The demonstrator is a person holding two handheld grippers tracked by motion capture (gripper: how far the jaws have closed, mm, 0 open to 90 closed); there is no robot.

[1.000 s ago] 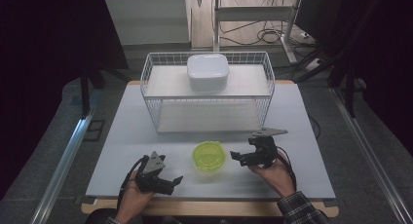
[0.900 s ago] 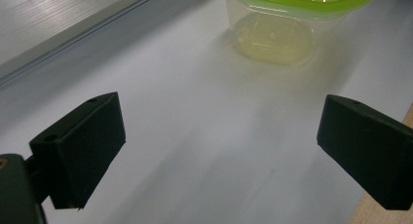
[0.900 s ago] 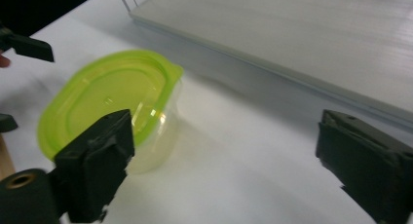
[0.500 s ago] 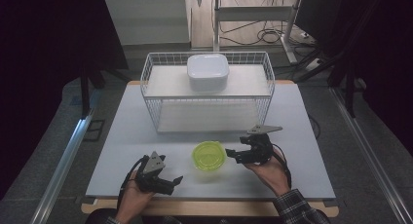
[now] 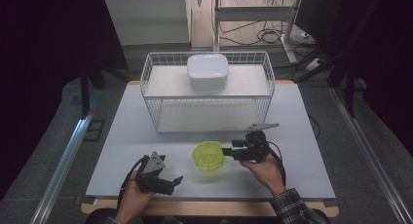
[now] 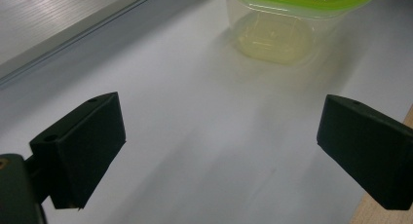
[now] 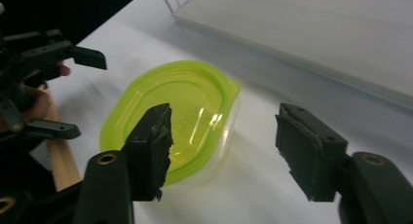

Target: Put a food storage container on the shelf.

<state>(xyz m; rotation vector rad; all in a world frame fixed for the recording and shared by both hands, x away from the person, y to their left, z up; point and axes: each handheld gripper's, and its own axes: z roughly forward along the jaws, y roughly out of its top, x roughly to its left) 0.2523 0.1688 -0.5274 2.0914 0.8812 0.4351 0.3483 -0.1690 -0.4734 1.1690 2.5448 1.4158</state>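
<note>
A clear tub with a yellow-green lid (image 5: 208,156) stands on the white table (image 5: 146,136) near the front middle. My right gripper (image 5: 226,151) lies level just right of it and points at its right rim. In the right gripper view its jaws have just been closing and stand half apart (image 7: 224,136). One finger (image 7: 151,136) hangs over the lid (image 7: 180,107), the other over bare table, and neither pad presses on the tub. My left gripper (image 5: 174,183) rests at the front left, open with nothing between its jaws (image 6: 219,136); the tub (image 6: 292,19) stands beyond them.
A white wire basket (image 5: 207,92) stands at the back middle of the table, with a white lidded box (image 5: 208,72) in it. The table's wooden front edge (image 5: 209,207) runs under both hands. My left gripper (image 7: 85,92) also appears beyond the tub in the right gripper view.
My right gripper has edged left, closer to the tub. The left gripper and the tub have not moved.
</note>
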